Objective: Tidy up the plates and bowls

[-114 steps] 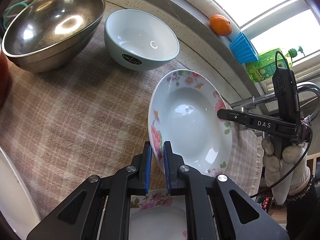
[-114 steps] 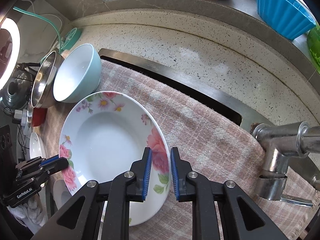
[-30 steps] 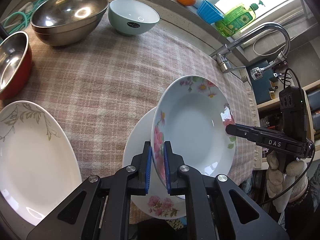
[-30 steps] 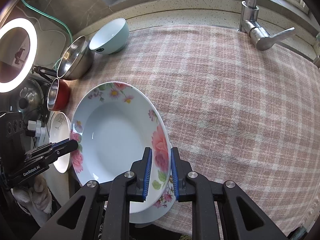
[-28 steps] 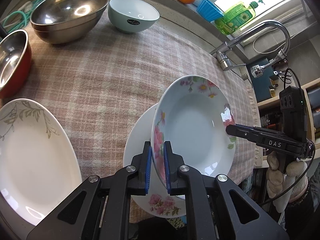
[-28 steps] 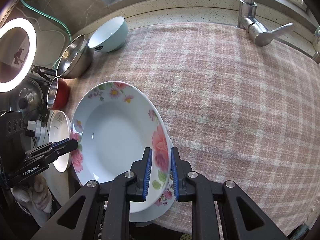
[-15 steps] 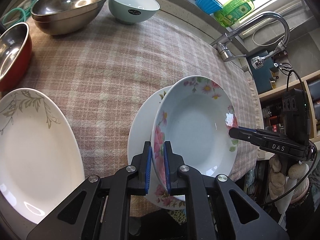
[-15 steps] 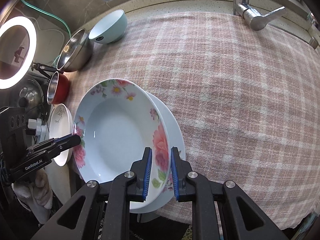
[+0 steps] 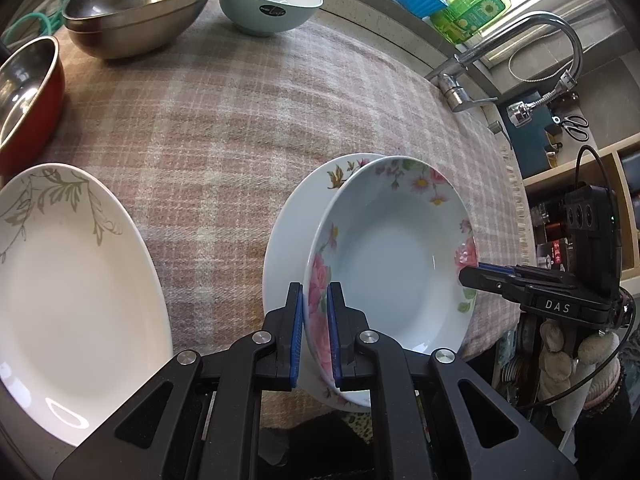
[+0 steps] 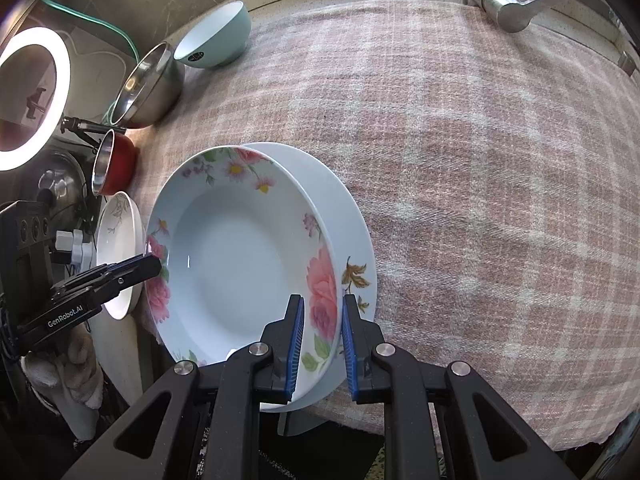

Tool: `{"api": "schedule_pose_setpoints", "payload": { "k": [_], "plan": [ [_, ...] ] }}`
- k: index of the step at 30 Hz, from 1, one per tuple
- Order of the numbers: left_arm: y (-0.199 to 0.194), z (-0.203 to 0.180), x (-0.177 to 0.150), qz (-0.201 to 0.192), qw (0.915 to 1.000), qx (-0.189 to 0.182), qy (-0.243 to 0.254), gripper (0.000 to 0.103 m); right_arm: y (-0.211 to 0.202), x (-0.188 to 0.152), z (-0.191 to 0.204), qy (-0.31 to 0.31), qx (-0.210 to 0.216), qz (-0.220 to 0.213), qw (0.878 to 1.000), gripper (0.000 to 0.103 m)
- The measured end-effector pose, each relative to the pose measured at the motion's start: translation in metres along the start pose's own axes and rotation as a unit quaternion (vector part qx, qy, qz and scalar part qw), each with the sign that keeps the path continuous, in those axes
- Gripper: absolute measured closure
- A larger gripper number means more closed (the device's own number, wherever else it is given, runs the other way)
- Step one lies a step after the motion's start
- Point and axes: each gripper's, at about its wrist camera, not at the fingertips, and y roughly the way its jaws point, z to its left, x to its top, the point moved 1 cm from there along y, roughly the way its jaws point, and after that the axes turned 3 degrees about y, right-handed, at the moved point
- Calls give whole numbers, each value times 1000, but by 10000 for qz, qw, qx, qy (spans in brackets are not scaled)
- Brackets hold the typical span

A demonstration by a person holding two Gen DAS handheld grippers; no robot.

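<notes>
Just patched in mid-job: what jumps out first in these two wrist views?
The floral deep plate, pinched at opposite rims by the left gripper and the right gripper, tilted over a flat floral plate near the plaid cloth's front edge. Bowls line the far left side.

The rose plate [image 9: 396, 264] is glossy glazed ceramic, as are the plate [image 9: 292, 236] under it and the leaf plate [image 9: 68, 272] at the cloth's left edge. The cloth [image 9: 240, 108] is matt, coarse woven plaid. The steel bowl [image 9: 136, 4] is brushed metal; the red bowl [image 9: 28, 92] is shiny inside. The tap [image 10: 508, 4] is satin metal. Gripper pads [image 9: 297, 340] look like ribbed blue rubber
</notes>
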Motion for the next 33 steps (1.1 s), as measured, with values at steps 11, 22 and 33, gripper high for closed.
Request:
{"api": "schedule_pose_setpoints", "payload": {
  "k": [11,22,33],
  "plan": [
    [6,3,-2,48,9999,96,-22,93,8,-1,1,33,11,50,10000,86],
    [6,3,-1,7,9999,116,-13,93,9,3,1,-1,-28,84,10000,84],
    [6,2,0,6,9999,152,83,93,6,2,4,-137,-86,-18,9999,78]
  ]
}}
